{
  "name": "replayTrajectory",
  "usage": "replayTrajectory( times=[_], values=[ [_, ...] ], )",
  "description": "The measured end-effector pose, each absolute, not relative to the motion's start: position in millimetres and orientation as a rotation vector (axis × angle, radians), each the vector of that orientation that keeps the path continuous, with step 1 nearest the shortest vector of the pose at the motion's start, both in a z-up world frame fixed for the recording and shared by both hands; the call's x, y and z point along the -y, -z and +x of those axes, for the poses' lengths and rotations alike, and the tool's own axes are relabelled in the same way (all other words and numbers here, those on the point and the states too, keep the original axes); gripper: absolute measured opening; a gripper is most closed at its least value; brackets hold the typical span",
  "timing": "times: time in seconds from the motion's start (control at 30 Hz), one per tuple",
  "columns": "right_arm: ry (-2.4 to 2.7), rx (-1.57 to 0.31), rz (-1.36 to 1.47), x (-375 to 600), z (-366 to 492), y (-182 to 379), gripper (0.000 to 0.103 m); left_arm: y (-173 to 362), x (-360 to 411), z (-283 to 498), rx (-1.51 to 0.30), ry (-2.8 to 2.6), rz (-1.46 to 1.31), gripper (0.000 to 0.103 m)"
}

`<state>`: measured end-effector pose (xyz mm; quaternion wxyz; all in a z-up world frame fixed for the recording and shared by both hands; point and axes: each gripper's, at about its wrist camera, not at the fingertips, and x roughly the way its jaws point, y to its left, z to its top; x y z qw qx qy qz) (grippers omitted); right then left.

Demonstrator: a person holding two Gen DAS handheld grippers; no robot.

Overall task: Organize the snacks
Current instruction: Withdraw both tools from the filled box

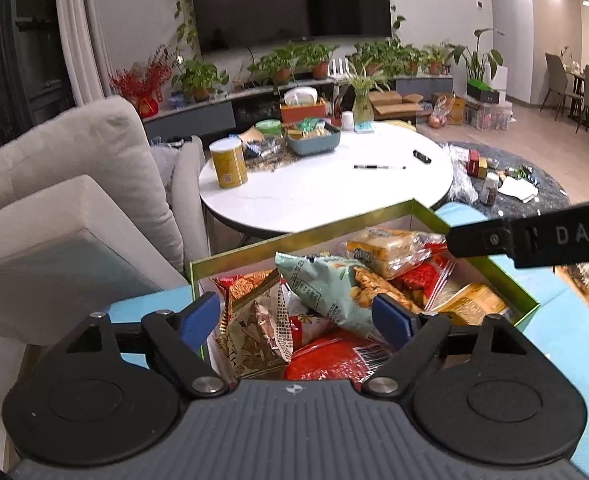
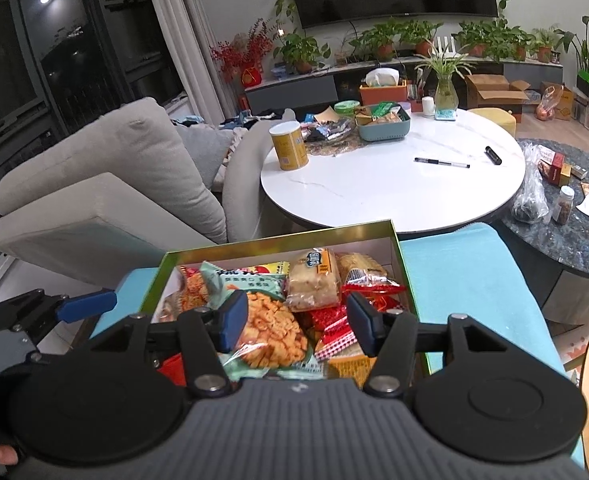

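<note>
Both grippers, left (image 1: pixel 296 316) and right (image 2: pixel 297 326), are held wide and empty over the box (image 2: pixel 404 276); the snacks (image 2: pixel 270 328) lie directly beneath, nearer the right.

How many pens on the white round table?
1. The pen lies right of centre on the white round table, near a small black object. Clutter at the back could hide more.

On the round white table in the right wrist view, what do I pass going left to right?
Yellow canister → teal basket → pen → small black object.
</note>
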<state>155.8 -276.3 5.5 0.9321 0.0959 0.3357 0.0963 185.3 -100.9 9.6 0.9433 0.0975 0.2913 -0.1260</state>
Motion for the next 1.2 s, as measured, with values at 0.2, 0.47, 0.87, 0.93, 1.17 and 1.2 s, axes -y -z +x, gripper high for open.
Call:
replayTrajectory(
  times=[0.2,0.47,0.87,0.93,1.17,1.2],
  values=[
    [-0.195,-0.662,0.201,277,126,-21,0.086,-29,96,155,-0.548,0.254,0.176,0.085],
    [-0.187,-0.620,0.205,274,80,-38,0.086,-46,84,106,-0.510,0.227,0.129,0.090],
    [-0.185,-0.562,0.182,261,19,-38,0.086,-54,71,35,-0.453,0.191,0.142,0.102],
    [-0.186,-0.557,0.187,260,9,-37,0.086,-52,71,27,-0.465,0.192,0.143,0.102],
    [-0.179,-0.556,0.167,259,-22,-28,0.086,-43,68,-1,-0.496,0.190,0.126,0.102],
    [-0.177,-0.558,0.170,259,-25,-26,0.086,-42,67,-4,-0.497,0.188,0.123,0.102]
  ],
)
